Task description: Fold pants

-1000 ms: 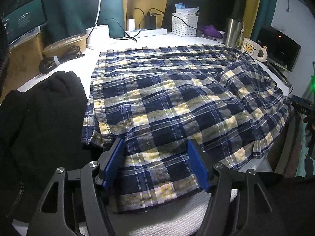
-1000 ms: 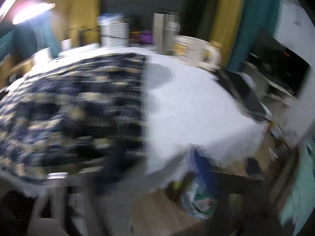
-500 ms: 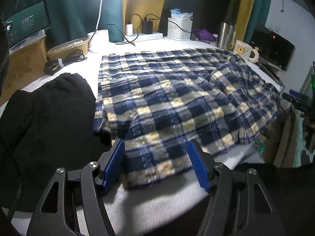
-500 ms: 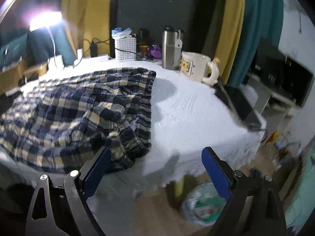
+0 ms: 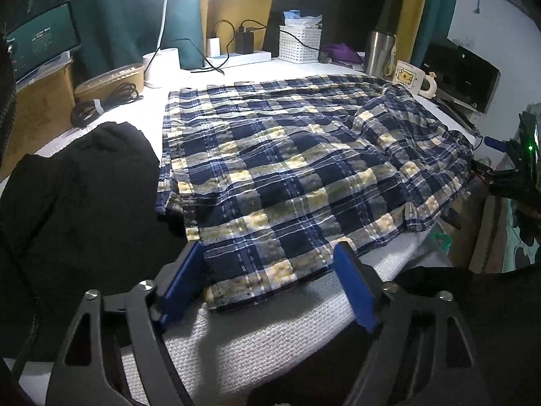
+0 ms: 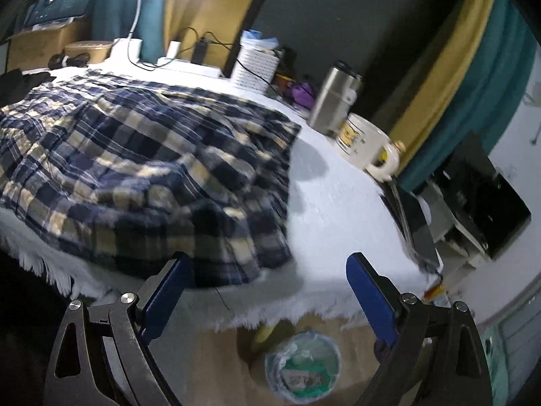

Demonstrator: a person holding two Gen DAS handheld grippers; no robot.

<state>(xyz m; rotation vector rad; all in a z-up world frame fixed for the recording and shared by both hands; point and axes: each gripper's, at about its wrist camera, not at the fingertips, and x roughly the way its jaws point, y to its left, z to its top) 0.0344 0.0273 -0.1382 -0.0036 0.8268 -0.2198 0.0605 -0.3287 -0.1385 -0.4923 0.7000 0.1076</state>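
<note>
Lying spread: plaid pants (image 5: 287,169), navy and yellow check, flat on the white table cover (image 5: 257,341), one hem end reaching toward the near edge.
Landmark: the pants; all places below are given from them.
Left gripper (image 5: 270,284): jaws opening, blue pads standing either side of the pants' near hem end; the cloth lies between them on the cover and neither pad presses it.
Right gripper (image 6: 267,291): jaws wide apart, nothing between them, hanging off the table edge just beyond the pants' rumpled near corner.
Black garment (image 5: 77,209): heaped just left of the pants in the left wrist view, touching their edge.
Mug (image 6: 367,147): cream, with a yellow picture, beyond the pants' far right corner.
Steel tumbler (image 6: 333,101): upright just behind the mug.
White basket (image 5: 299,44): past the pants' far edge, near the power strip (image 5: 243,58).
Coiled cable (image 5: 101,103): beyond the pants' far left corner.
Bin (image 6: 302,362): on the floor, below the table edge nearest the pants' corner.
</note>
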